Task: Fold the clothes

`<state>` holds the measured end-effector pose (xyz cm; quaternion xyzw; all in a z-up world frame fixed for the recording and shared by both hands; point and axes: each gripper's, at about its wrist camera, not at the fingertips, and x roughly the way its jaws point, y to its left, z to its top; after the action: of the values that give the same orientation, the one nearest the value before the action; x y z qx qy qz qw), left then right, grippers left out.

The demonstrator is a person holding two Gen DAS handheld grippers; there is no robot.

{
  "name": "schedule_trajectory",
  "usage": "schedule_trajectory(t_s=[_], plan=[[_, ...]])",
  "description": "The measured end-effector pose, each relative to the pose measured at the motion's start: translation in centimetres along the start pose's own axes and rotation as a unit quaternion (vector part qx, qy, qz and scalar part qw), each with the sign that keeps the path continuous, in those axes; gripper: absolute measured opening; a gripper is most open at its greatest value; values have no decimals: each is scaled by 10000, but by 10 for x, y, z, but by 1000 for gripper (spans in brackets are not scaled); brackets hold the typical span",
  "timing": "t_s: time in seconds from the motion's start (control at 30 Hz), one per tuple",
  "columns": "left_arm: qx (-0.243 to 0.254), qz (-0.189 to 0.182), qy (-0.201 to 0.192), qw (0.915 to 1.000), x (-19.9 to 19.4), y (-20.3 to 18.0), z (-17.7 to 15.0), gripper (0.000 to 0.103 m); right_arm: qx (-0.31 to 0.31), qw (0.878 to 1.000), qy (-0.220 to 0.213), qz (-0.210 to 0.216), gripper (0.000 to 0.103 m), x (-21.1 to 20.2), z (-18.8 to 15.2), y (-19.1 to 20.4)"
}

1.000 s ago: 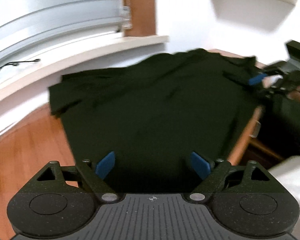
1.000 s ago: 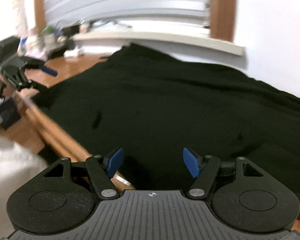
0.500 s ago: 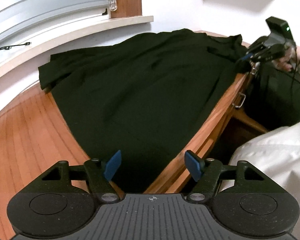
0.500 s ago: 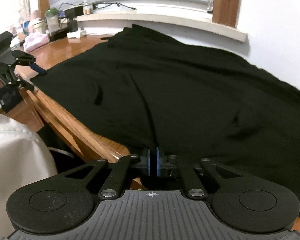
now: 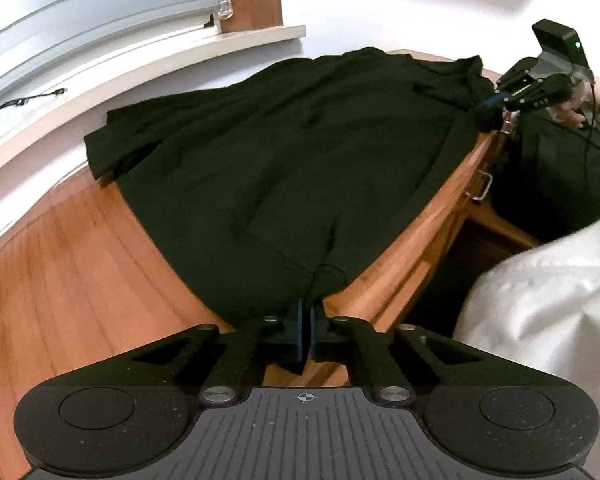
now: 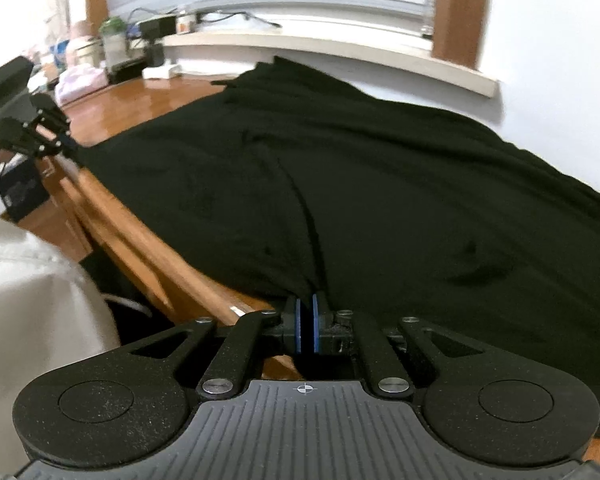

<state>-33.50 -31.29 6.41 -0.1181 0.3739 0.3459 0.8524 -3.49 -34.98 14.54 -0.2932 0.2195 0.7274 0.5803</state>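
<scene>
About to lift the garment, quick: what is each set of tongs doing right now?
Left tongs: closed on the edge of the black garment.
Right tongs: closed on the black garment's edge too.

Soft indoor light, glare on the wooden table (image 6: pixel 148 98), fisheye-bent edges, blurred right-view periphery

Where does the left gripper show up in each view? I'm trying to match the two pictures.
Left wrist view: the left gripper sits bottom centre, shut on the near edge of the black garment.
Right wrist view: the same gripper is at the far left edge, at the garment's corner.
Shared landmark: the wooden desk's front edge.
</scene>
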Motion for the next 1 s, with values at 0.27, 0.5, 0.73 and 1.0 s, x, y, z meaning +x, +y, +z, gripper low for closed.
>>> schedule_trajectory(t_s=[0.27,0.5,0.73,1.0], plan=[[-40,-69,-275,9996,-19,2,9,3,-114,9997,-195,21,6,-14,5,-5],[-99,251,-832,9962,-5,39,68,3,-444,9949,-562,-709,6,-9,45,-26],[-430,611,-1214,9898,13,109,131,3,-591,9861,-773,-1350,6,40,97,-60],[-1423,967,-871,9812,65,160,114,19,222,9749,-1030,-1960,27,103,104,-81]])
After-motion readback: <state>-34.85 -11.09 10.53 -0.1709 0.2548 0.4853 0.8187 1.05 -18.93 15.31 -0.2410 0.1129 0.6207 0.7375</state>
